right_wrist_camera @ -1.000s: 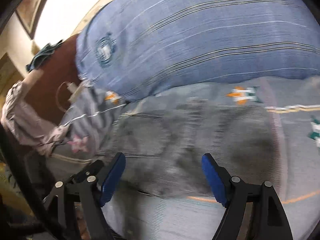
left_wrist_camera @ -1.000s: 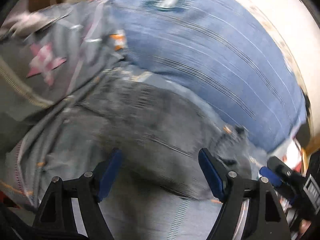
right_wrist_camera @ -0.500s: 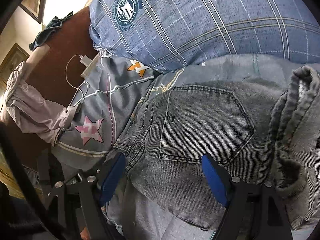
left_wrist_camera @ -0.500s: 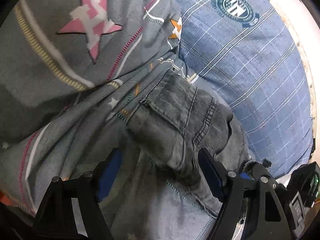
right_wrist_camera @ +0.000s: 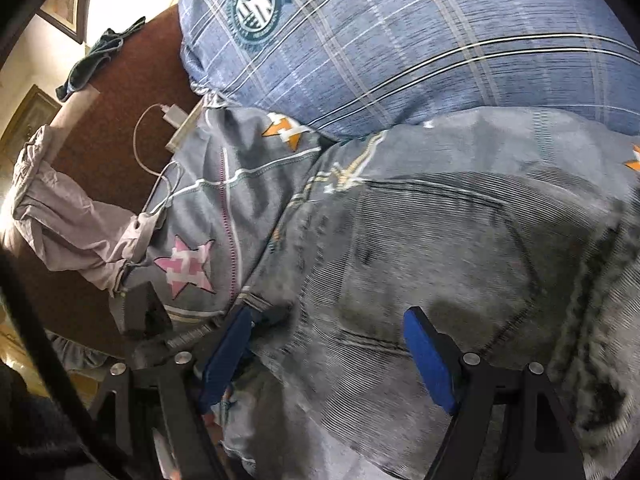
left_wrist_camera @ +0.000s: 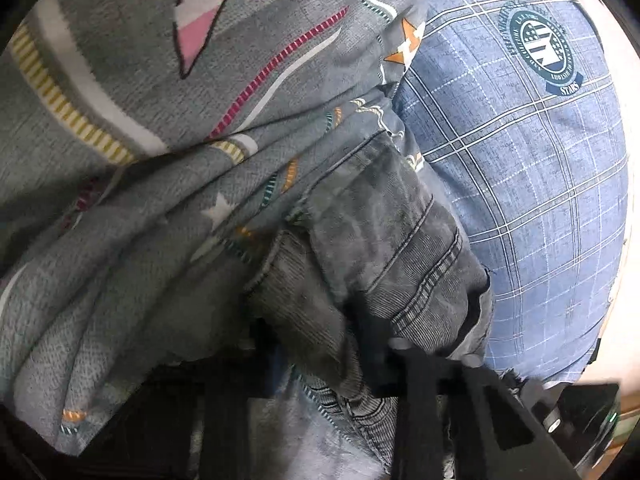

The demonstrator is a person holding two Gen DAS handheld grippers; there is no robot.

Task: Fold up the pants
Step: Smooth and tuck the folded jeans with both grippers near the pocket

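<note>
Grippers first, I guess. Left gripper (left_wrist_camera: pixel 332 356) is clamped onto a bunched fold of the jeans (left_wrist_camera: pixel 384 248); its fingers sit close together with dark denim pinched between them and spilling over the top (the blue pads are mostly buried in fabric, so you only see the black frame). Right gripper (right_wrist_camera: pixel 328 352) is spread wide, both blue pads (right_wrist_camera: pixel 426 360) clear to see, with the jeans lying flat between and ahead of them. I can't tell if the pads actually touch the cloth, the view is a bit smeared there.

Jeans themselves: dark grey washed denim, lying on the bed sheet (left_wrist_camera: pixel 132 184), a grey one printed with stars and stitched lines. In the right wrist view a back pocket (right_wrist_camera: pixel 440 248) faces up right ahead of the open fingers, and a rumpled thicker roll of denim runs along the right side of the view. In the left wrist view the grabbed part looks like a seam or waistband edge, heavily creased.

Further out, a blue plaid pillow (right_wrist_camera: pixel 400 40) with a round crest badge sits at the head edge of the bed, its lower edge pressed right against the jeans. Off the bed's side there's a brown surface (right_wrist_camera: pixel 116 120) with a white charger and cable (right_wrist_camera: pixel 172 116), a crumpled pale lilac garment (right_wrist_camera: pixel 60 224) draped over its edge, and a dark green cloth (right_wrist_camera: pixel 96 60) at the far corner.
</note>
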